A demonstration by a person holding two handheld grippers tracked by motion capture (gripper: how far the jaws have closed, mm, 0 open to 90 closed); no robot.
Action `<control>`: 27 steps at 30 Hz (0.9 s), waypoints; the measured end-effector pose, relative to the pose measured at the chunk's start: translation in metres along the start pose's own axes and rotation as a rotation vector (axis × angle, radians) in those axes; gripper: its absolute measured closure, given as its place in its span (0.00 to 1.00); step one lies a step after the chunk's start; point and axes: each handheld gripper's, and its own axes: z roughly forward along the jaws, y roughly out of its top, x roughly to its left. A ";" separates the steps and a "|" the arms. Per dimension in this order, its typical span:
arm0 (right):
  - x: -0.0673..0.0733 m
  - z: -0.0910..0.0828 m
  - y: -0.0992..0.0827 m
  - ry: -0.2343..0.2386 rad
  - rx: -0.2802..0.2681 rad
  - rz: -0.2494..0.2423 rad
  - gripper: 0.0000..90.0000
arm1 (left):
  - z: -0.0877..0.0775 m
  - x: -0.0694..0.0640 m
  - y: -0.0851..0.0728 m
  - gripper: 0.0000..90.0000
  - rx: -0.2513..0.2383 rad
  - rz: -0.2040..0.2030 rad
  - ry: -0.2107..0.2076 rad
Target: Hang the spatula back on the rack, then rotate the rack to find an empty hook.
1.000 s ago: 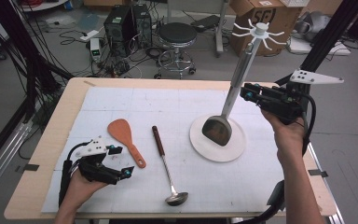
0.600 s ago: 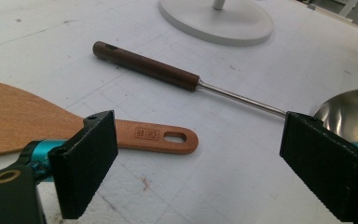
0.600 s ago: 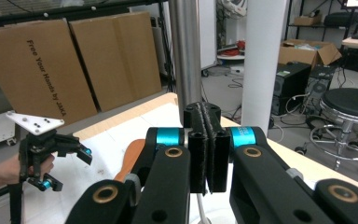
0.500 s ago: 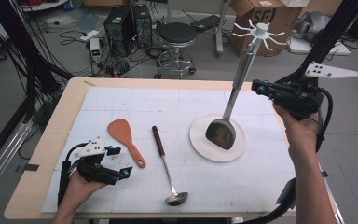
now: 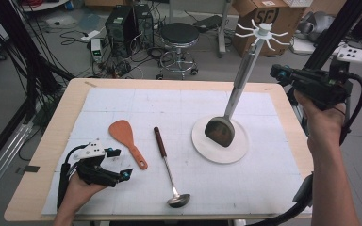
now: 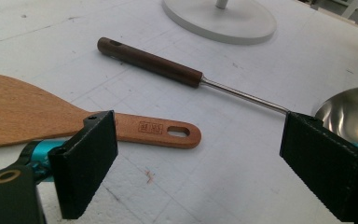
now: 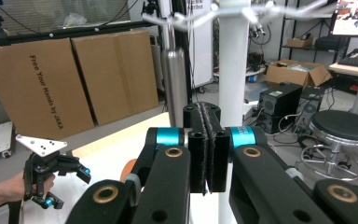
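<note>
With the steel spatula [image 5: 220, 130] hung on the white hook stand [image 5: 262, 31], the right tool [image 5: 277, 72] is pressed together, empty, while the left tool [image 5: 122, 163] rests spread beside the wooden rice paddle [image 5: 127, 136], seemingly next.

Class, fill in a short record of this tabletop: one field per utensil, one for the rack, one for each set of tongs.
rack: white hook stand, round base on the white mat
metal turner: hangs from the rack, blade down over the base
wooden rice paddle: flat on the mat
ladle: flat beside the paddle, brown handle away from the person
left tongs: open, low on the mat near the paddle, holding nothing
right tongs: shut, empty, raised by the rack
</note>
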 end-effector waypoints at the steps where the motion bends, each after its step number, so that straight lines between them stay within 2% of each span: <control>1: 0.000 -0.001 0.003 0.000 -0.006 -0.001 1.00 | 0.000 0.000 0.000 0.13 -0.001 -0.005 0.004; 15: 0.006 0.002 0.026 0.009 -0.041 -0.019 1.00 | -0.002 0.001 0.000 0.13 -0.009 -0.009 0.003; 16: 0.006 0.003 0.026 0.008 -0.049 -0.023 1.00 | -0.002 0.001 0.000 0.13 -0.008 -0.006 0.002; 21: 0.008 0.006 0.029 0.005 -0.023 -0.035 1.00 | -0.001 0.001 0.000 0.13 -0.007 -0.008 0.007; 27: 0.010 0.009 0.030 0.009 -0.038 -0.038 1.00 | 0.000 0.001 0.000 0.13 -0.005 -0.005 0.003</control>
